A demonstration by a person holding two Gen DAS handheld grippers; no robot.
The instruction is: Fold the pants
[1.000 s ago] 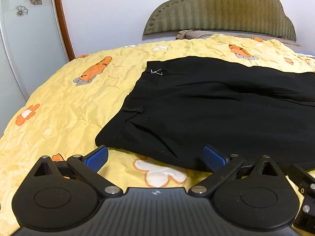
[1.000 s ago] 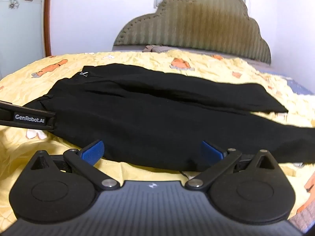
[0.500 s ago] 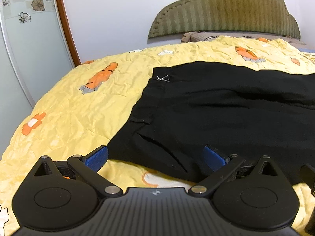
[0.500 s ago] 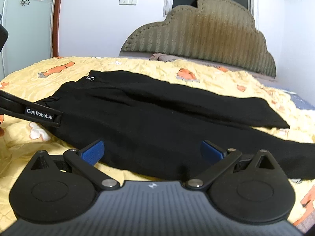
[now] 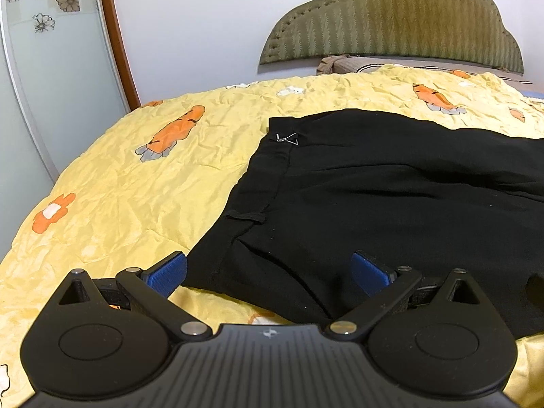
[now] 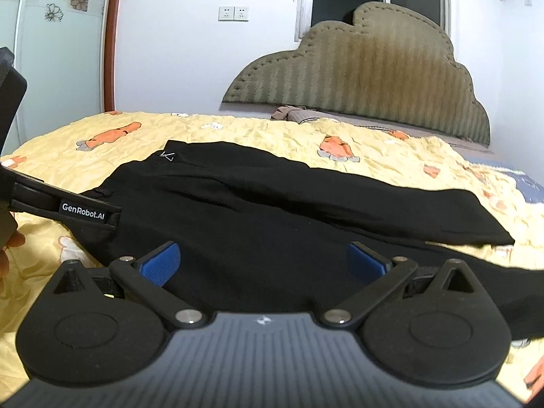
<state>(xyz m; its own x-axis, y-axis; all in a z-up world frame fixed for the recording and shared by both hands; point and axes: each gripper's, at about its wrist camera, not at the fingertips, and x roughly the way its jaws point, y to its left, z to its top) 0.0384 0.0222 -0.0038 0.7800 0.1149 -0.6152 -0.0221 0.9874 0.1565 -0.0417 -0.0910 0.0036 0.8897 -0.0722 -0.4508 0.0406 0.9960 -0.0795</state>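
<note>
Bedspread point(image 5: 142, 190), yellow with carrot print, bearing black pants point(image 5: 391, 197) laid flat.
Waistband end with metal clasp point(image 5: 286, 138) lies nearest left gripper point(image 5: 268, 270); right gripper point(image 6: 263, 260) at the legs; both jaws wide, holding nothing.

The left wrist view is taken from low over the yellow bedspread point(image 5: 142, 183), close behind the left gripper point(image 5: 268, 272), and is aimed along its fingers toward the headboard point(image 5: 391, 23) at 1 o'clock. The waistband corner of the black pants point(image 5: 374, 187) is seen very near, from 12 to 3 o'clock. The right wrist view is set equally low behind the right gripper point(image 6: 261, 260) and is faced toward the headboard point(image 6: 367, 74) at 12 o'clock. The left device is caught at 9 o'clock. The pants point(image 6: 272, 210), bedspread point(image 6: 255, 132), headboard and wall sockets point(image 6: 233, 13) are shared by both views.
</note>
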